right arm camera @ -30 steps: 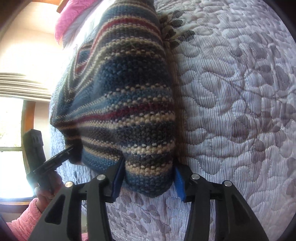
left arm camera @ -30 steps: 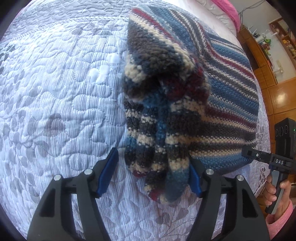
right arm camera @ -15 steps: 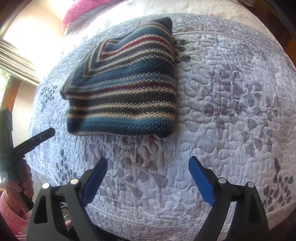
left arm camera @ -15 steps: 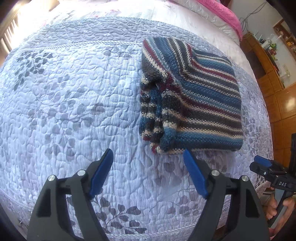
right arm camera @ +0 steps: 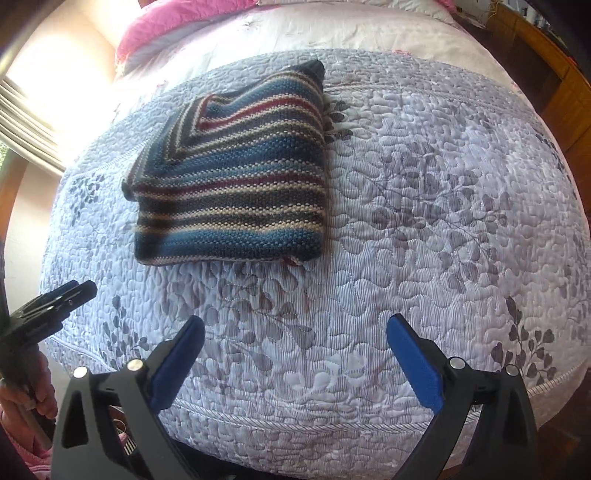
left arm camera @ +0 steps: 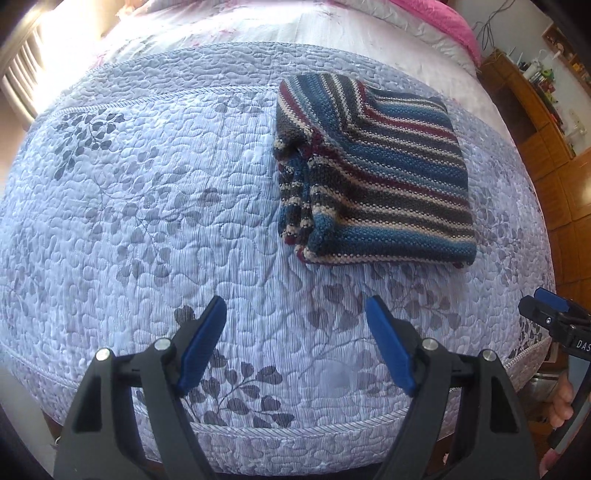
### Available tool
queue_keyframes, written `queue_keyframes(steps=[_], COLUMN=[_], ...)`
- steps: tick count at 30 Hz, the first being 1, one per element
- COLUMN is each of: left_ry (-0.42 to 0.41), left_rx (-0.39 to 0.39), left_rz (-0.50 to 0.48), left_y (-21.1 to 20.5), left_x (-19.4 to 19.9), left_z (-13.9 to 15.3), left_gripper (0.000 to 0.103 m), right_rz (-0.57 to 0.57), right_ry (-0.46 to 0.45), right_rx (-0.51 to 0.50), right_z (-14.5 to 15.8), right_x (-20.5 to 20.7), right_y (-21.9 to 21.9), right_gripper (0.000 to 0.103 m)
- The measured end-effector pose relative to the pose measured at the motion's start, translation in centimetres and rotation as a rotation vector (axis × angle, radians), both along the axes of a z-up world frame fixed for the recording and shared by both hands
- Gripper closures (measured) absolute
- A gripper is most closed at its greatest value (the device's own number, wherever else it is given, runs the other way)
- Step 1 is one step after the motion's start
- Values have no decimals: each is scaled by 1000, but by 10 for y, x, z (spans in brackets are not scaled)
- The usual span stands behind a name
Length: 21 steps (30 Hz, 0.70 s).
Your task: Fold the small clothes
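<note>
A striped knit garment in blue, grey, cream and dark red lies folded into a thick rectangle on the quilted bedspread. Its bunched layered edge faces left in the left wrist view. In the right wrist view the same garment lies left of centre. My left gripper is open, pulled back near the bed's front edge, holding nothing. My right gripper is open too, well short of the garment. Each gripper's tip shows in the other's view: the right gripper and the left gripper.
The lilac bedspread with grey leaf print ends in a corded front edge. Pink bedding lies at the head of the bed. Wooden furniture stands on the right, a bright window on the left. A hand grips the right tool's handle.
Both grippers released the garment's near edge, opened wide and drew back toward the bed's front edge. The folded garment now lies flat and farther away.
</note>
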<state>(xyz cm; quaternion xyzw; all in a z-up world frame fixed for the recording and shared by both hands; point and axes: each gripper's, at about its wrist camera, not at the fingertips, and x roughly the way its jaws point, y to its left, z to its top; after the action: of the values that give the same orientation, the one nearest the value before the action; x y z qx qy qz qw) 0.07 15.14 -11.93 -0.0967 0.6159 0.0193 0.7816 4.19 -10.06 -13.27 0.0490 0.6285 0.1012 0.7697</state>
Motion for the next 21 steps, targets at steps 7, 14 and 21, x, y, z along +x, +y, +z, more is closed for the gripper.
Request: queue_keyframes(steps=[7,14,21], left_ry=[-49,-85,-91], left_rx=[79,135,155], left_rz=[-10,-37,-28], left_y=[-11,-23,-24], left_x=[-14,-23,-30], left_z=[26,46,52], left_gripper=[24,20,19], right_rz=[-9,0,20], right_ry=[-33,-25,-48], right_rx=[-1,-4,-36], right_z=[13,17,30], right_x=[-5,-6,-12], right_y=[5,15,27], right_gripper=[4,4,4])
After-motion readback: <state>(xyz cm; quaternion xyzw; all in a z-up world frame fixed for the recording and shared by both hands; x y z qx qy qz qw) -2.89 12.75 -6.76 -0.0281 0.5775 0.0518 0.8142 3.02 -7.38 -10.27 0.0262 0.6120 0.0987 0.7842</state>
